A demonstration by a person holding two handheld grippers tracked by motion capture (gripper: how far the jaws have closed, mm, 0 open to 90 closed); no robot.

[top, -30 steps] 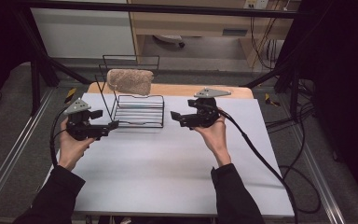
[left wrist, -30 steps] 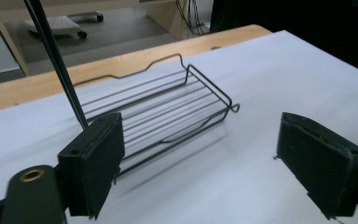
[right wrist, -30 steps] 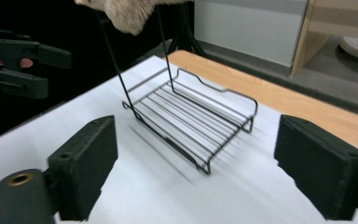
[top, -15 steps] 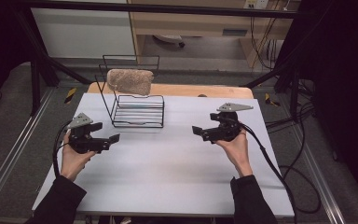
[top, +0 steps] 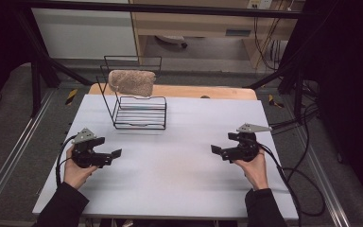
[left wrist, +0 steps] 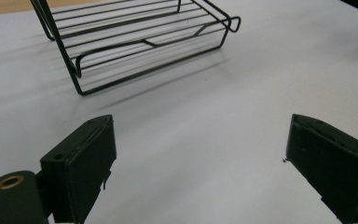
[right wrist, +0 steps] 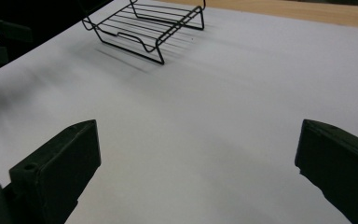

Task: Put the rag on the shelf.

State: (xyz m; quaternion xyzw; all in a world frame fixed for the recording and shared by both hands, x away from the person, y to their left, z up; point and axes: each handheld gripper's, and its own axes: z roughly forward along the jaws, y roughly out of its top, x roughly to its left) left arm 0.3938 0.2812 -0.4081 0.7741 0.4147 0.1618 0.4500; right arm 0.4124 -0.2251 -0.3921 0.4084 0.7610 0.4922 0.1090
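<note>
Hovering low over the white worktop (top: pixel 179 179), the left tool (top: pixel 116 154) and right tool (top: pixel 216 150) both gape empty, jaws just spread wider, well apart from the wire rack (top: pixel 139 113)

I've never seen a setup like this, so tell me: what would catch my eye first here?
Probably the black wire rack at the far side of the white table, with a brownish, rough-textured cloth or sponge-like thing draped over its tall back. Next, the two hand-held tools near the table's sides: the left gripper and the right gripper, each with its jaws wide open and empty, pointing toward each other.
</note>
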